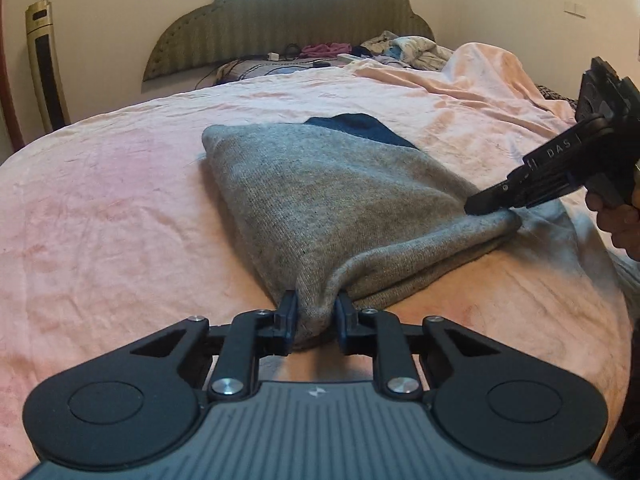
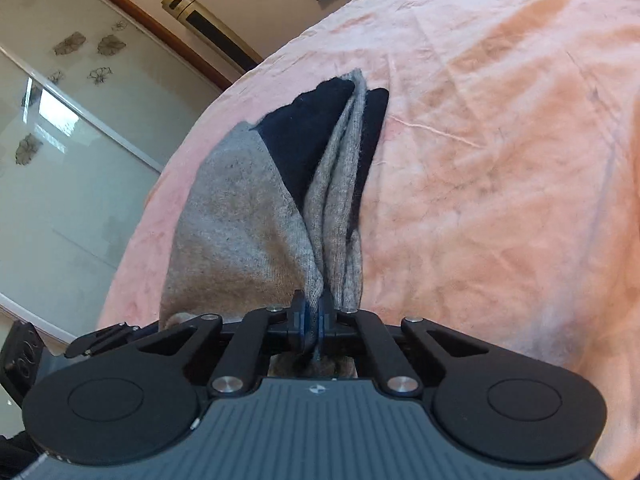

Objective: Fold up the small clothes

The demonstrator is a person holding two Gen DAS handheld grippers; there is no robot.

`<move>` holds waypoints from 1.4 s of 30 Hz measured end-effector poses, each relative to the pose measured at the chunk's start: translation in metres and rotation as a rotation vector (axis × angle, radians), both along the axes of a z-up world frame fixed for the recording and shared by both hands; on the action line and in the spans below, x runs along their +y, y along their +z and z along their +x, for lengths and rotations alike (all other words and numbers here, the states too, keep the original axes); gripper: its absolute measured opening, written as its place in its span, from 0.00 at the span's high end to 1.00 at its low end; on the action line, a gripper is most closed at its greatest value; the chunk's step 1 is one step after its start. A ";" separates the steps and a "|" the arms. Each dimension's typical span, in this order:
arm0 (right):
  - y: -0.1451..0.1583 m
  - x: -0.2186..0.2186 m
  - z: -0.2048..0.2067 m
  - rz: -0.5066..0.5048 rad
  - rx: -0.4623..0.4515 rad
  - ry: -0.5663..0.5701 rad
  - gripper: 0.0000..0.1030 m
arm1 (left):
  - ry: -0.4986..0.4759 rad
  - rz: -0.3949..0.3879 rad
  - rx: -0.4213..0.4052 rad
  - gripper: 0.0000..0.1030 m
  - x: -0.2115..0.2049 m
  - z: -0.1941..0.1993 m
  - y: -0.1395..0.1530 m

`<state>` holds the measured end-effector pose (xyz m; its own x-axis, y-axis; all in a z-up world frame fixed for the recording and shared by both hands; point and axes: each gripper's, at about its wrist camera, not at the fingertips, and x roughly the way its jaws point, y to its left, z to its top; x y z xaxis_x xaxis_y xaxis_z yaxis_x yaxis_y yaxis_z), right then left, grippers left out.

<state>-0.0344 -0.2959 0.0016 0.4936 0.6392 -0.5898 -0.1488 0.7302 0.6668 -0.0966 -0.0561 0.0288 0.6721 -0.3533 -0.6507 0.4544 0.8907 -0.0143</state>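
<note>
A grey knit garment [image 1: 320, 200] with a dark navy part [image 1: 356, 126] lies folded on the pink bedspread [image 1: 100, 208]. My left gripper [image 1: 317, 308] is shut on its near corner, with the cloth bunched between the fingers. My right gripper [image 1: 486, 202] comes in from the right and pinches the garment's right corner. In the right wrist view, my right gripper [image 2: 313, 312] is shut on the gathered grey folds [image 2: 336, 216]. The navy part [image 2: 308, 136] lies further along, and the left gripper [image 2: 100, 340] shows at the lower left.
A padded headboard [image 1: 288, 24] stands at the far end. Crumpled clothes [image 1: 400, 50] and cables lie near it. A pink blanket [image 1: 492, 68] is heaped at the far right. A tall gold tower unit [image 1: 44, 64] stands left of the bed. A glass sliding door [image 2: 60, 140] is beside the bed.
</note>
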 end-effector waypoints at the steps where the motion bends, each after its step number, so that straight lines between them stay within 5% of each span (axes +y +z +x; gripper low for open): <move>1: 0.004 -0.004 0.000 0.022 -0.007 -0.004 0.69 | -0.019 -0.038 0.025 0.70 0.011 0.002 0.005; 3: 0.016 -0.016 0.001 0.069 -0.051 -0.039 0.34 | 0.015 -0.150 0.068 0.46 0.040 0.012 0.017; 4: 0.022 -0.020 0.006 0.065 -0.075 -0.067 0.28 | 0.062 -0.206 0.067 0.22 0.053 0.019 0.023; 5: 0.028 -0.022 0.013 0.053 -0.093 -0.088 0.22 | 0.134 -0.280 0.053 0.10 0.068 0.028 0.029; 7: 0.031 -0.026 0.040 0.070 -0.101 -0.114 0.21 | 0.252 -0.451 0.078 0.08 0.093 0.055 0.032; 9: 0.022 -0.029 0.075 0.107 -0.058 -0.145 0.19 | 0.318 -0.612 0.196 0.08 0.107 0.097 0.016; 12: 0.001 -0.017 0.128 0.116 0.016 -0.147 0.19 | 0.369 -0.693 0.344 0.09 0.099 0.150 -0.013; 17: -0.006 0.020 0.164 0.065 -0.014 -0.083 0.15 | 0.293 -0.739 0.410 0.09 0.068 0.204 -0.029; 19: -0.007 0.034 0.167 0.035 -0.039 -0.043 0.24 | 0.253 -0.727 0.419 0.10 0.057 0.219 -0.030; 21: -0.009 0.043 0.167 -0.009 -0.044 -0.012 0.70 | 0.266 -0.638 0.405 0.48 0.046 0.225 -0.028; 22: -0.008 0.043 0.164 0.002 -0.061 -0.020 0.70 | 0.273 -0.605 0.410 0.64 0.045 0.227 -0.029; 23: -0.006 0.044 0.161 0.006 -0.080 -0.022 0.71 | 0.286 -0.616 0.401 0.69 0.047 0.226 -0.028; 27: 0.012 0.057 0.161 0.043 -0.139 0.000 0.73 | 0.281 -0.563 0.321 0.74 0.055 0.216 -0.008; 34: 0.025 0.112 0.213 0.127 -0.162 0.021 0.74 | 0.391 -0.471 0.203 0.76 0.111 0.250 0.030; 37: 0.003 0.129 0.238 0.064 -0.080 -0.032 0.52 | 0.527 -0.303 0.082 0.76 0.125 0.265 0.030; 38: -0.002 0.131 0.238 0.022 -0.049 -0.057 0.33 | 0.561 -0.318 0.143 0.76 0.136 0.266 0.023; 40: -0.005 0.125 0.219 0.041 -0.069 -0.039 0.32 | 0.542 -0.471 0.277 0.76 0.154 0.250 0.010; 42: -0.002 0.114 0.195 0.042 -0.064 0.006 0.32 | 0.488 -0.561 0.285 0.68 0.160 0.213 0.002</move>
